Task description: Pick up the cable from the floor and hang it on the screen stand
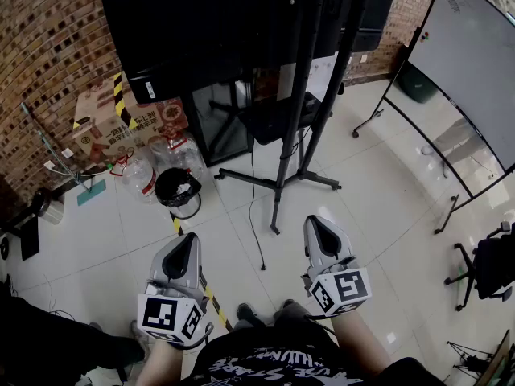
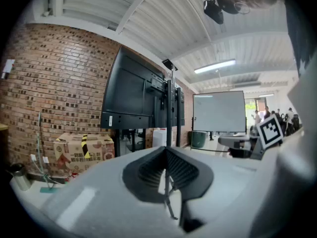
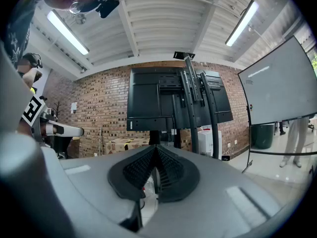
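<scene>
Head view shows the cable [image 1: 251,215] as a thin black line on the floor [image 1: 378,215]. It trails from under the screen stand [image 1: 294,111] toward me, and its free end lies between my two tongs, apart from both. The left tongs [image 1: 191,240] and the right tongs [image 1: 316,222] hover low on either side of it. In each gripper view the ribbed pads meet with nothing between them, so both pairs are closed and empty.

I judge the cable light and limp — it will sag and swing once lifted, and its smooth jacket may slide through a loose pinch. The loose end nearest me looks the easiest place to take hold, a little back from the tip. The tongs must spread first — then clamp firmly across the cord.
</scene>
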{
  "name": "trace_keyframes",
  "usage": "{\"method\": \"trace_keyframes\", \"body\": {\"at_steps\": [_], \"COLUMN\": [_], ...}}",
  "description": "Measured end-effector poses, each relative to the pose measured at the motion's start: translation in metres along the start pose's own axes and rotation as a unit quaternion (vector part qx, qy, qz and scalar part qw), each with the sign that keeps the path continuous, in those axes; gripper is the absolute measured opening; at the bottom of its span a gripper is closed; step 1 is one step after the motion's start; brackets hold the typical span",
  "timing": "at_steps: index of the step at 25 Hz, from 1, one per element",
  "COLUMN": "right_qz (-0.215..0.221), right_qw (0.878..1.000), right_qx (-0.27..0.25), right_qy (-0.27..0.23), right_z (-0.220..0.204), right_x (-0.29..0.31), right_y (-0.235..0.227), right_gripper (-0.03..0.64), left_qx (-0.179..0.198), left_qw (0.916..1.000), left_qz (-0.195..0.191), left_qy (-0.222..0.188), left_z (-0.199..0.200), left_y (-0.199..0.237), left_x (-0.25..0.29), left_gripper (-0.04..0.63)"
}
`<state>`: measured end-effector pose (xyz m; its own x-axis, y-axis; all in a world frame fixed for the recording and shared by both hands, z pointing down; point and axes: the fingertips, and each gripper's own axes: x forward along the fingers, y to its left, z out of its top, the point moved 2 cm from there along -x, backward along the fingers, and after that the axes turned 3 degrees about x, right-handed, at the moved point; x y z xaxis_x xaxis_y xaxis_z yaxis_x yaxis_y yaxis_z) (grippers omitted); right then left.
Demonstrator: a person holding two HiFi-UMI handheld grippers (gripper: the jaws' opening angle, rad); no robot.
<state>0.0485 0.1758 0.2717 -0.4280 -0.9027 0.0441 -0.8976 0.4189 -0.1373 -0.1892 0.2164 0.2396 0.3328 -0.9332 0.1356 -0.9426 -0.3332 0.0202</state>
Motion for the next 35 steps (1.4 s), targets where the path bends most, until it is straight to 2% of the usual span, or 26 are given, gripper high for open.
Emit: {"method": "trace_keyframes", "body": {"at_steps": [4, 8, 13, 17, 19, 23, 26, 28, 32, 35], "right_qz": [-0.001, -0.006, 0.000, 0.019, 0.028, 0.051, 0.069, 0.086, 0.121, 0.126], "right_qw": [1.000, 1.000, 1.000, 0.999, 0.998, 0.989, 0.969, 0.954, 0.931, 0.922], "right_qx": [-0.007, -0.009, 0.011, 0.015, 0.019, 0.008, 0.007, 0.001, 0.004, -0.002], "right_qy": [-0.007, -0.005, 0.003, 0.027, 0.057, 0.142, 0.237, 0.287, 0.345, 0.366], "right_z": [0.002, 0.000, -0.020, -0.049, -0.078, -0.147, -0.221, -0.272, -0.367, -0.430], "right_x": [0.010, 0.027, 0.067, 0.122, 0.152, 0.201, 0.225, 0.237, 0.254, 0.282], "right_y": [0.005, -0.005, -0.034, -0.069, -0.092, -0.127, -0.144, -0.151, -0.157, -0.168], "right_gripper": [0.008, 0.008, 0.008, 0.008, 0.008, 0.008, 0.011, 0.014, 0.061, 0.061], "left_qx": [-0.001, -0.004, -0.004, -0.015, -0.019, -0.018, -0.034, -0.036, -0.031, -0.046], "left_qw": [0.9998, 0.9998, 0.9998, 0.9993, 0.9985, 0.9969, 0.9939, 0.9927, 0.9915, 0.9884], "left_qz": [-0.019, -0.021, 0.003, 0.034, 0.051, 0.064, 0.082, 0.094, 0.105, 0.117], "left_qy": [-0.002, 0.004, 0.020, 0.008, 0.009, 0.042, 0.065, 0.067, 0.070, 0.084], "left_z": [0.000, -0.006, -0.012, -0.013, -0.021, -0.044, -0.067, -0.082, -0.129, -0.185], "left_y": [0.003, 0.009, 0.017, 0.028, 0.031, 0.046, 0.063, 0.071, 0.084, 0.097], "left_x": [0.005, 0.022, 0.056, 0.101, 0.128, 0.186, 0.226, 0.249, 0.280, 0.301], "left_gripper": [0.005, 0.005, 0.005, 0.005, 0.005, 0.005, 0.005, 0.005, 0.005, 0.005]}}
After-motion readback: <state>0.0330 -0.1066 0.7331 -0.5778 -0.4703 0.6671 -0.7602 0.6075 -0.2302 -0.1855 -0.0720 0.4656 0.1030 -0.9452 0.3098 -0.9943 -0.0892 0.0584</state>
